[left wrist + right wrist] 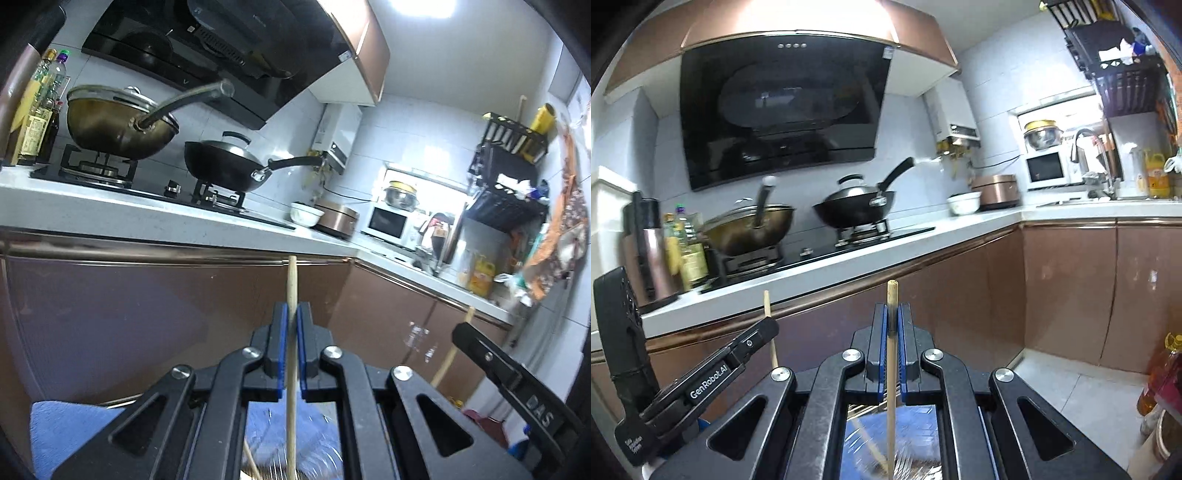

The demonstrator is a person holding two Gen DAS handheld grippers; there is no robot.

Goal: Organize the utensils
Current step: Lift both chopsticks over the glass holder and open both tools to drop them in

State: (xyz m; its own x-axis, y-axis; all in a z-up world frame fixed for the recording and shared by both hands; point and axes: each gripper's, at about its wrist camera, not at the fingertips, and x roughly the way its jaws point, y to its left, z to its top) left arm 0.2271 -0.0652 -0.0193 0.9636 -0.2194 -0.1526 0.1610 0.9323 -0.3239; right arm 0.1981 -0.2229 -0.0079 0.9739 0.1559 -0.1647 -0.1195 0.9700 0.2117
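My left gripper [291, 314] is shut on a pale wooden chopstick [291, 280], which stands upright between the blue pads and runs down past the bottom edge of the view. My right gripper [892, 314] is likewise shut on a second upright wooden chopstick [892, 295]. Each gripper shows in the other's view: the right gripper [466, 329] at the right with its chopstick [445, 363], and the left gripper [770, 326] at the left with its chopstick [767, 302]. Both are held level in front of the brown cabinet doors. Below them lie a blue cloth [62, 424] and blurred shiny utensils [908, 465].
A white counter [849, 266] carries a stove with a bronze wok [750, 229] and a black wok [857, 206], a white bowl [964, 203], a rice cooker [995, 192] and a microwave [1047, 170]. Oil bottles [683, 247] stand at the left. Brown cabinets [1067, 288] run below.
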